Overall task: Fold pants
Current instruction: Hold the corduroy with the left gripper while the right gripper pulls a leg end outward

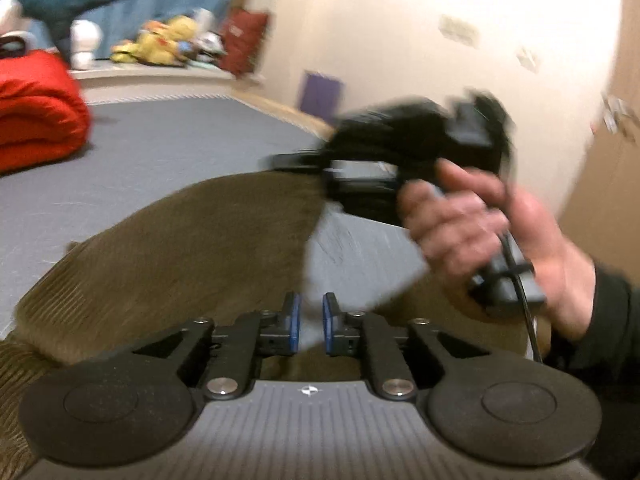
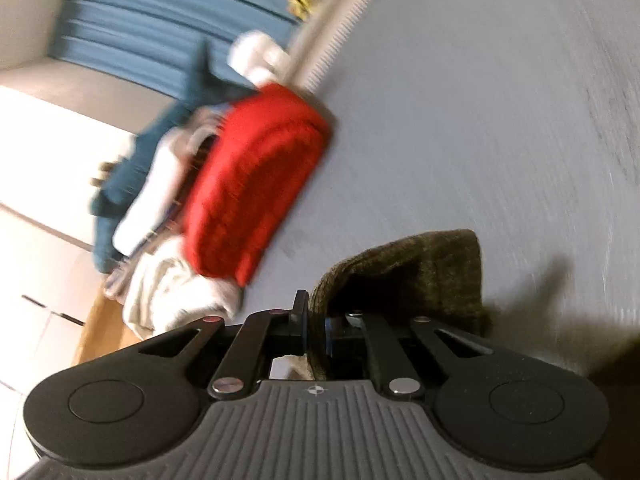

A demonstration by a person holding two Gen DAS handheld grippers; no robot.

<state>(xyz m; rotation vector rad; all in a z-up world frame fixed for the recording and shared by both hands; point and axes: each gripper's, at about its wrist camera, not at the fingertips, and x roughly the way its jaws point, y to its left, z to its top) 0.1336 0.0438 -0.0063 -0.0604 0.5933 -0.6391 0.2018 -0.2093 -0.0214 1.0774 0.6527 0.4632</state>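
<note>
Olive-brown corduroy pants (image 1: pixel 192 248) lie on the grey bed (image 1: pixel 180 140), with one edge lifted and stretched between both grippers. That edge runs straight into the narrow gap of my left gripper (image 1: pixel 312 320), whose blue pads (image 1: pixel 295 320) pinch it low down. At the right, a hand (image 1: pixel 460 216) holds my right gripper (image 1: pixel 304 164), blurred, at the far end of the same edge. In the right wrist view the right gripper (image 2: pixel 316 322) is shut on a fold of the pants (image 2: pixel 420 272), which drapes to its right.
A rolled red quilt (image 1: pixel 36 120) sits at the bed's far left, also seen as the red quilt (image 2: pixel 256 184) beside white bedding (image 2: pixel 176 292). Plush toys (image 1: pixel 160 44) line a ledge under blue curtains. A purple object (image 1: pixel 320 94) leans against the wall.
</note>
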